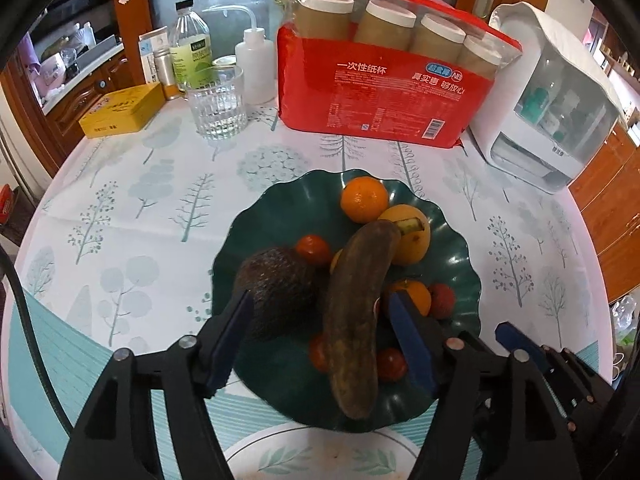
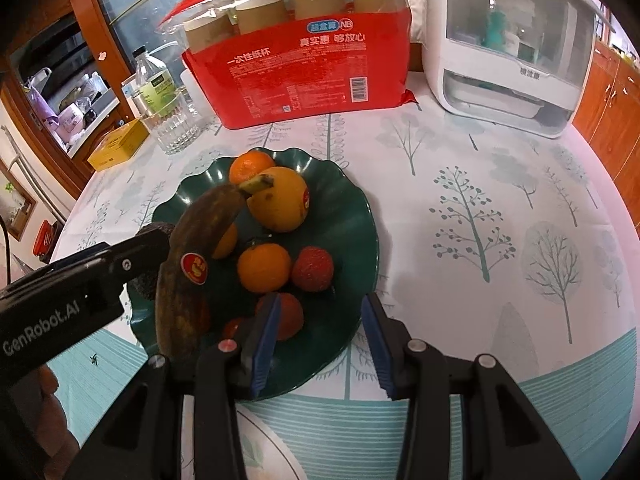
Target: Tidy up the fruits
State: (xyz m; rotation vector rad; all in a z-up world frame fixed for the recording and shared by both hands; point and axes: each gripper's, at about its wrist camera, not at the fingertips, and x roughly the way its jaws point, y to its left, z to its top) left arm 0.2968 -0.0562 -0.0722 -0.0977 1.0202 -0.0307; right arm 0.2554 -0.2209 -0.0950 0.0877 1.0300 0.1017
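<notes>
A dark green scalloped plate [image 1: 460, 264] [image 2: 344, 216] holds a browned banana [image 1: 356, 312] [image 2: 188, 264], a dark avocado [image 1: 276, 288], two oranges [image 1: 364, 199] [image 2: 264, 268], a yellow citrus [image 1: 412, 240] [image 2: 276, 200], a lychee [image 2: 312, 269] and several small red fruits [image 1: 313, 249]. My left gripper [image 1: 320, 340] is open over the plate, its fingers either side of the avocado and the banana. My right gripper [image 2: 320, 344] is open and empty above the plate's near right edge. The left gripper's body shows in the right wrist view [image 2: 80, 292].
At the back stand a red pack of paper cups [image 1: 384, 92] [image 2: 312, 72], a white appliance [image 1: 552, 120] [image 2: 508, 48], a ribbed glass [image 1: 218, 104] [image 2: 172, 128], a bottle [image 1: 190, 48], a squeeze bottle [image 1: 254, 64] and a yellow box [image 1: 122, 112] [image 2: 118, 150]. A white plate's rim [image 1: 320, 452] lies near me.
</notes>
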